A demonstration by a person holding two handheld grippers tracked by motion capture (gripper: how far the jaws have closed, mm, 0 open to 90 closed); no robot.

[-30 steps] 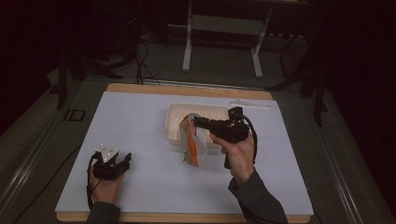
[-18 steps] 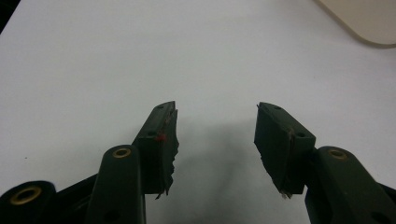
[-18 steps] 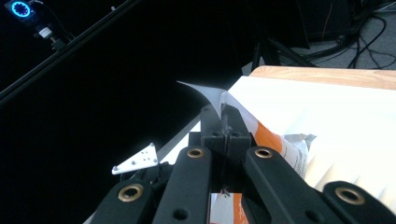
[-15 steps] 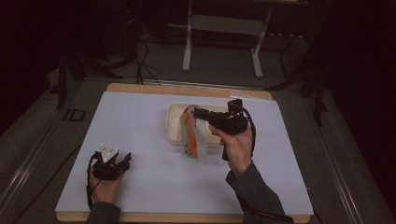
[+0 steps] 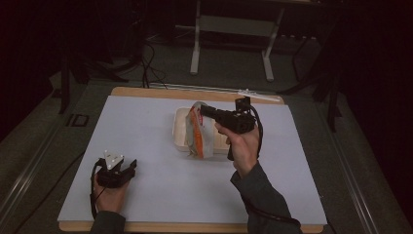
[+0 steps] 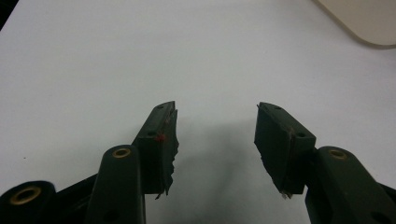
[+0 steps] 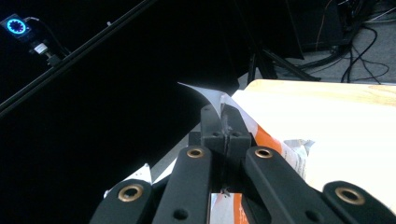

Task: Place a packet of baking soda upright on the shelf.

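Here, your right gripper (image 5: 203, 109) has its jaws pinched tight on the top edge of a crinkly white-and-orange bag (image 5: 197, 131), w/ the bag hanging over the cream tray (image 5: 180, 127) mid-table. Your left gripper (image 5: 127, 168) rests near the table's (image 5: 146, 126) front-left corner, jaws wide apart, holding nothing.

Dark room. White tabletop (image 5: 146, 146) with wood edge, grey floor (image 5: 165, 63) around it. Metal stand (image 5: 233, 29) at 12 o'clock, cables (image 5: 146, 58) at 11. Blue ring light (image 7: 17, 26) on a rail.
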